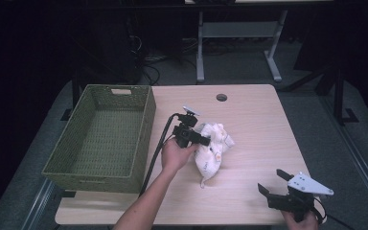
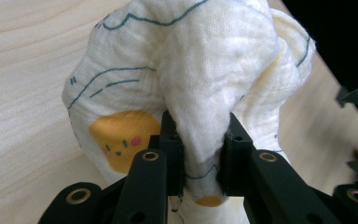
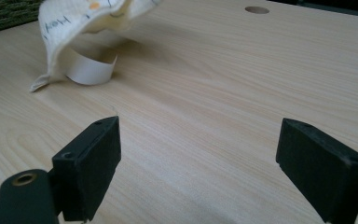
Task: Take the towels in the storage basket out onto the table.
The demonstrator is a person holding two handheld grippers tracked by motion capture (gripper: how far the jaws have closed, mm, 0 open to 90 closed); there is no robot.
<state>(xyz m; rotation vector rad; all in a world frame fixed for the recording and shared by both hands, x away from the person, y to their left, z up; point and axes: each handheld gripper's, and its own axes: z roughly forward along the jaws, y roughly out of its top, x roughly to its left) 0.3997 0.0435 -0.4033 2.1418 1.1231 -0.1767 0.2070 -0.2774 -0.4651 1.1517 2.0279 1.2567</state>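
cloth [image 1: 212, 149]: white, yellow prints | bunched | mid-table | pinched in left claw [image 2: 200, 161]

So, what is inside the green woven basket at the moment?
The green woven basket looks empty: its woven floor lies bare. The strip just behind its near wall is hidden in the high view.

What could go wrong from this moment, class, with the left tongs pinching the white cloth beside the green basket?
1. The left tongs grip just one fold of the white cloth, so it may slip free if lifted.
2. A corner of the cloth trails on the table; it could drag or snag on the rim of the green basket.
3. The right tongs are open and far from the cloth, so they cannot catch it.
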